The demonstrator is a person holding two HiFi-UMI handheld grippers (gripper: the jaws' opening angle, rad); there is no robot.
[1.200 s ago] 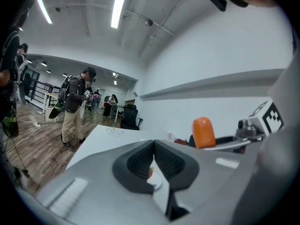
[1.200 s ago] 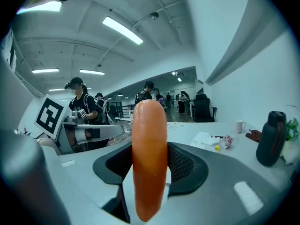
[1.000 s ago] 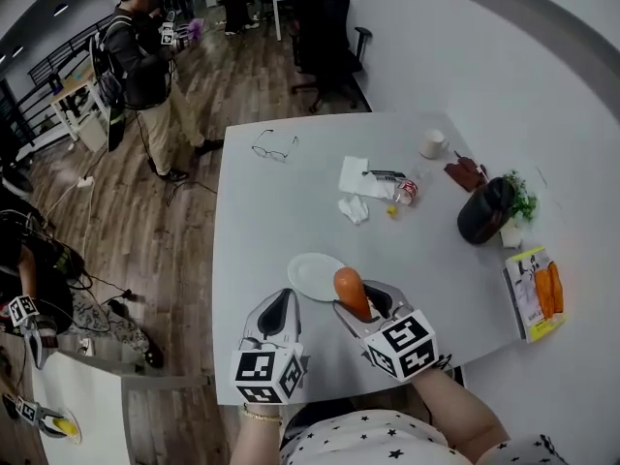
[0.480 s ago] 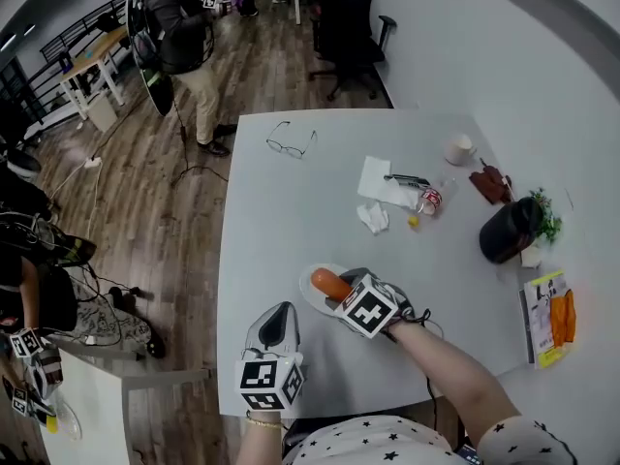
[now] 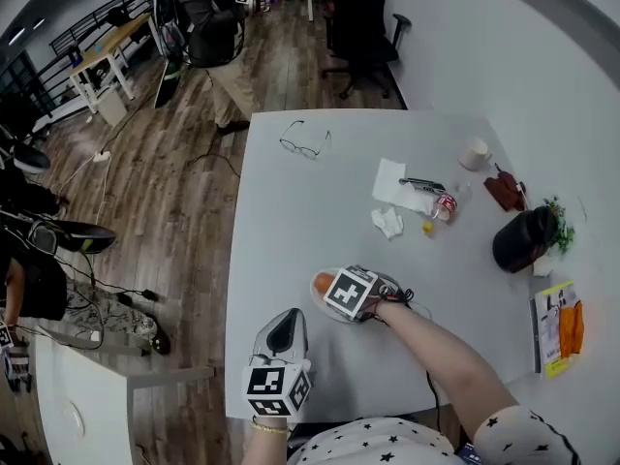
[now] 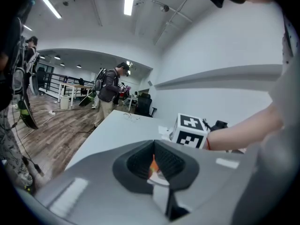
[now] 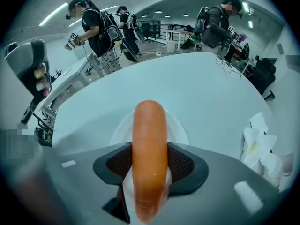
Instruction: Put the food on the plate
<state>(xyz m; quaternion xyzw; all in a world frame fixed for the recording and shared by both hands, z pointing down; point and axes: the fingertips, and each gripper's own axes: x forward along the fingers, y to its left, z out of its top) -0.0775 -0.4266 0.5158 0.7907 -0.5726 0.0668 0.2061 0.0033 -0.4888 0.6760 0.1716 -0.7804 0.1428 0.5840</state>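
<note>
An orange sausage [image 7: 149, 149] sticks out between the jaws of my right gripper [image 7: 150, 165], whose pads press on both its sides. Under it lies a small white plate [image 7: 121, 125]. In the head view the right gripper [image 5: 334, 289] hovers over that plate [image 5: 339, 319] near the table's front edge, and the sausage [image 5: 323, 282] points left. My left gripper [image 5: 284, 332] stands a little in front of the plate on the left, jaws together with nothing in them. From the left gripper [image 6: 153, 165] view, the right gripper's marker cube [image 6: 190, 130] shows just ahead.
Glasses [image 5: 303, 145] lie at the table's far left. Napkins [image 5: 392, 182], a crumpled tissue [image 5: 387, 223], a cup [image 5: 474, 153], a black pot with a plant [image 5: 521, 238] and a yellow packet [image 5: 557, 327] occupy the right side. People stand on the wooden floor to the left.
My right gripper has carried the sausage to the left and turned it sideways over the plate. The left gripper has stayed by the table's front edge.
</note>
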